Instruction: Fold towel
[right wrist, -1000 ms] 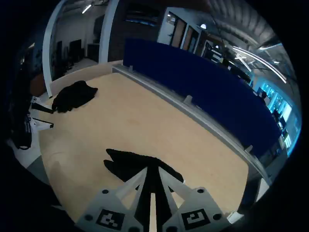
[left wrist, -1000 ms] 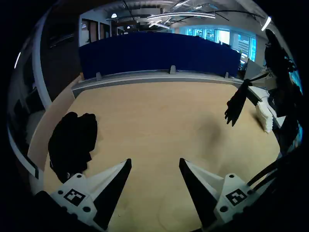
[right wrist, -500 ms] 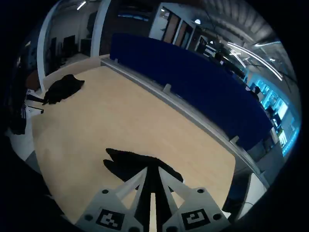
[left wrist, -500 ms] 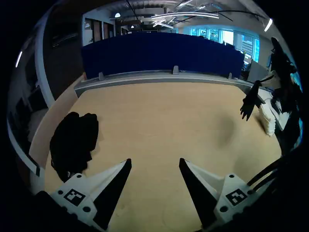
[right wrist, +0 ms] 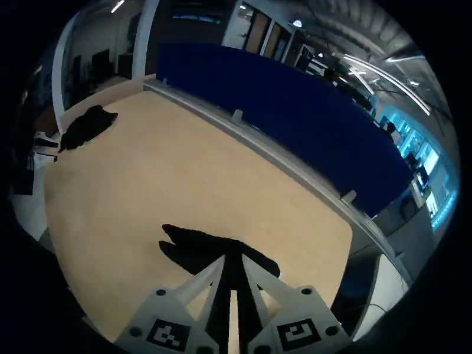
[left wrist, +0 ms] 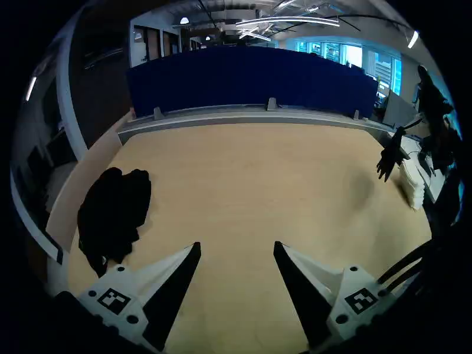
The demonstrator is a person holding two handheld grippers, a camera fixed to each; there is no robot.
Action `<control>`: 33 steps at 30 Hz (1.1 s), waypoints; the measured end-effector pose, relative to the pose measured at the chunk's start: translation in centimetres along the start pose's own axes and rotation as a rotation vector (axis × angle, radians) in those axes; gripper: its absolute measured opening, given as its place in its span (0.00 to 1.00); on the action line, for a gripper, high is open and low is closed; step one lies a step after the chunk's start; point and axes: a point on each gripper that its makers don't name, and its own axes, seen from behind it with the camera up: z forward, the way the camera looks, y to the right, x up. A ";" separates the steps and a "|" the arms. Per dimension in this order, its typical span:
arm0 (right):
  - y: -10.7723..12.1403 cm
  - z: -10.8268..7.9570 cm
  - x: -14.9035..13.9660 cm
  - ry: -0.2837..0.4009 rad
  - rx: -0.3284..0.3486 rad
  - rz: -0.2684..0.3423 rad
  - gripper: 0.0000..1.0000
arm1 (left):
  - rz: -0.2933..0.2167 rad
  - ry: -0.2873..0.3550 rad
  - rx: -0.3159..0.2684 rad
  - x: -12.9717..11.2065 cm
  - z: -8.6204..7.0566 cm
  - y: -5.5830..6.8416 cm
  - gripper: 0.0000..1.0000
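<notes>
Since the black towel [right wrist: 197, 248] hung limp and bunched from the right gripper [right wrist: 235, 257], whose fingers were pressed together on a fold of it, it read as soft, light and without any stiffness of its own. By my judgement it would sag wherever it was not held, and a firm pinch would do it no harm. In the left gripper view it dangled above the wooden table [left wrist: 253, 177], off the right end of the blue partition [left wrist: 248, 76] and well out from it.

The best hold seemed to be a corner or a hem, one for each gripper, so that the cloth could be drawn flat. In that crumpled bunch the corners could not be told apart.

The left gripper [left wrist: 236, 243] was spread wide with nothing between its fingers, well out from the partition's middle.

A broad bare stretch of wood ran out from the partition, room enough to spread the towel. Off the partition's left end lay a dark heap of cloth [left wrist: 112, 215]; past its right end were the table's edge and a white stack [left wrist: 411, 186], both best avoided.
</notes>
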 end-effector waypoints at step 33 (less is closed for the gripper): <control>3.8 4.1 -3.2 -0.044 0.045 -0.025 0.04 | -0.005 -0.027 0.054 -0.1 0.0 1.4 0.92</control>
